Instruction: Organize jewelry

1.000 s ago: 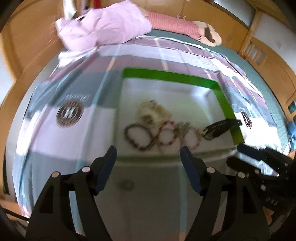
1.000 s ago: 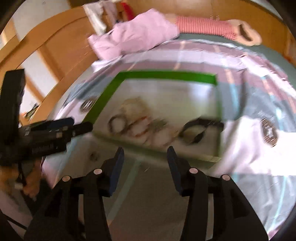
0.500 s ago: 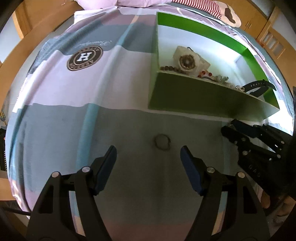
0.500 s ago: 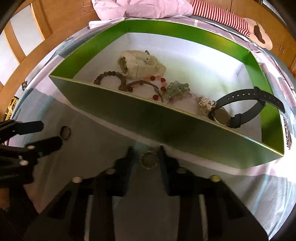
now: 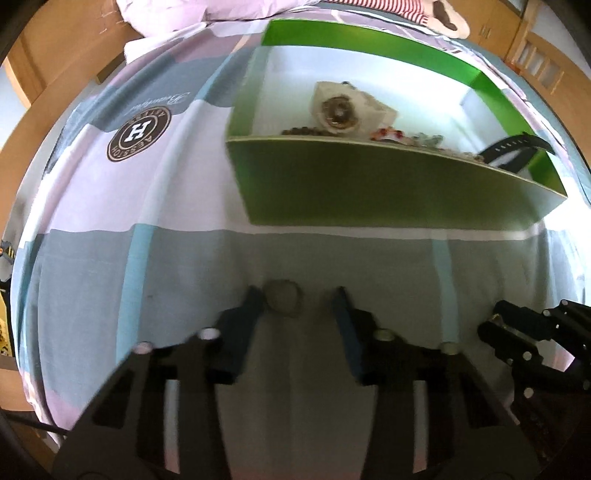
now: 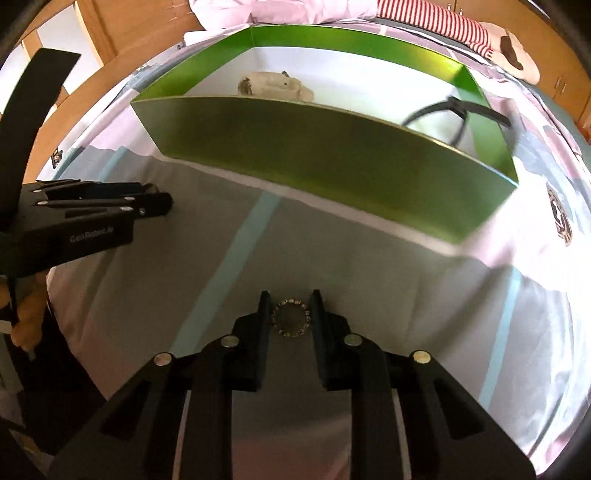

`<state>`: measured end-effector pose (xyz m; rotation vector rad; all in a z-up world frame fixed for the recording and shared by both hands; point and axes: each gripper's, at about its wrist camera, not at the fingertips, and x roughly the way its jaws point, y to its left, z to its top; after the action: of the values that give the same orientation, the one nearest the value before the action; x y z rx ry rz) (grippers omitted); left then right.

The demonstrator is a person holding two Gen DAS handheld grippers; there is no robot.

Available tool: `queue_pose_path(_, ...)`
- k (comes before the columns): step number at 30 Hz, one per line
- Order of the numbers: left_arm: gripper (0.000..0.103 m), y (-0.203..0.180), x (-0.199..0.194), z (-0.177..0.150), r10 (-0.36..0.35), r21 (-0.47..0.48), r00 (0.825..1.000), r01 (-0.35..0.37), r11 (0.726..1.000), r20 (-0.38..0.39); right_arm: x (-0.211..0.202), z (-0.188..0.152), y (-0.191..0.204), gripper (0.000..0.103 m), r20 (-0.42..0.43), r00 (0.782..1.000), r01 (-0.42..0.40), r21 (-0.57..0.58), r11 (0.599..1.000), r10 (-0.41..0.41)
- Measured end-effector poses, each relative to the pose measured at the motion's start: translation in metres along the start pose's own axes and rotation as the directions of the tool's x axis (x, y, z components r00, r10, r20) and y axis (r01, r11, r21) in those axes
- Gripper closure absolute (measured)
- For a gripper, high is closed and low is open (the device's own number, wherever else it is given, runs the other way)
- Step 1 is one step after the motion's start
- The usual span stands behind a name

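Note:
A green box (image 5: 369,184) with a white inside stands on the bedsheet. It holds a cream pouch (image 5: 343,107), beaded bracelets (image 5: 303,130) and a black watch (image 5: 517,146). In front of it, a plain ring (image 5: 282,301) lies on the sheet between the fingers of my left gripper (image 5: 297,299). Its jaws are closing; the ring sits by the left finger, with a gap to the right one. My right gripper (image 6: 290,304) is shut on a studded ring (image 6: 290,317), low on the sheet before the box (image 6: 295,147). The watch (image 6: 458,110) shows over the wall.
The patchwork sheet carries a round H logo (image 5: 138,131). A pink garment (image 5: 221,11) and a striped soft toy (image 6: 461,26) lie beyond the box. Wooden bed rails (image 6: 122,33) ring the scene. A hand (image 6: 26,314) holds the left gripper (image 6: 147,206).
Both grippers have dropped toward the sheet in front of the box. The right jaws closed on the studded ring. The left jaws have narrowed around the plain ring.

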<state>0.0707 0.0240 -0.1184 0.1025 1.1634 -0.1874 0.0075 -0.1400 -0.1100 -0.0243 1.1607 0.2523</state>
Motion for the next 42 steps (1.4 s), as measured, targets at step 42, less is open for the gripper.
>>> queue_pose_path(42,0.042,-0.029,-0.006,0.003,0.009,0.037,0.999,-0.011,0.999,0.049,-0.008,-0.011,-0.012,0.073,0.01,1.0,0.016,0.068,0.998,-0.016)
